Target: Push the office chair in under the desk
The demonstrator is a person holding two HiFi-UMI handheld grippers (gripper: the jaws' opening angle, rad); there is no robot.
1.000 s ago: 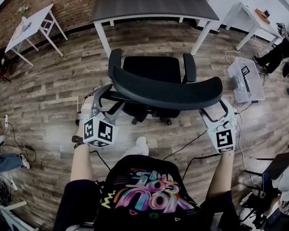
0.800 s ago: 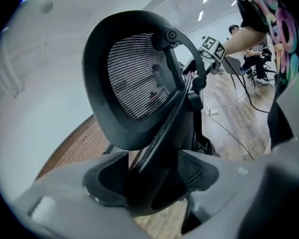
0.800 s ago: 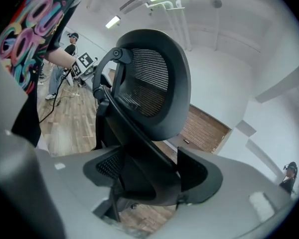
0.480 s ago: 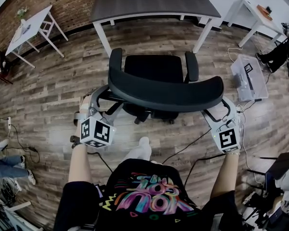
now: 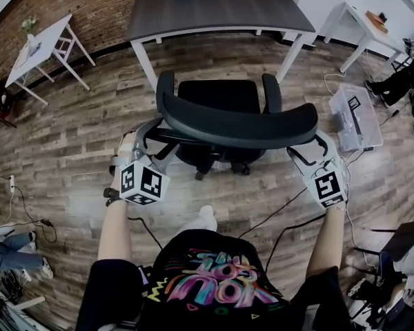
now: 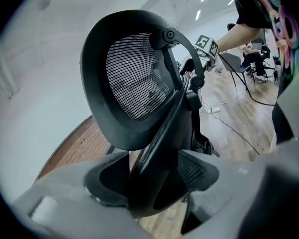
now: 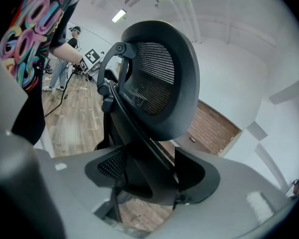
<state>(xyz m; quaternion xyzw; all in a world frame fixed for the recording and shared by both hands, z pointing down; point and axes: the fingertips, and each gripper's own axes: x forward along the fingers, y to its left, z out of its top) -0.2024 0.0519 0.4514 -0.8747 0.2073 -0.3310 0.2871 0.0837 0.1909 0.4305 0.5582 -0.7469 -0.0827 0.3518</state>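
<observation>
L tongs (image 5: 152, 138) & R tongs (image 5: 309, 149) grip office chair (image 5: 234, 123) back, R just closed tighter; seat not yet under bench (image 5: 214, 5)

Matt black mesh chair back (image 6: 134, 78), wood-plank floor (image 5: 76, 136), smooth dark desk top (image 5: 214, 9)

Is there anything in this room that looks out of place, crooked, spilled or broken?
Nothing is spilled or broken. The office chair stands on the open floor, short of the desk. Loose cables trail over the floor behind it, and a clear box sits on the floor at its right.
</observation>
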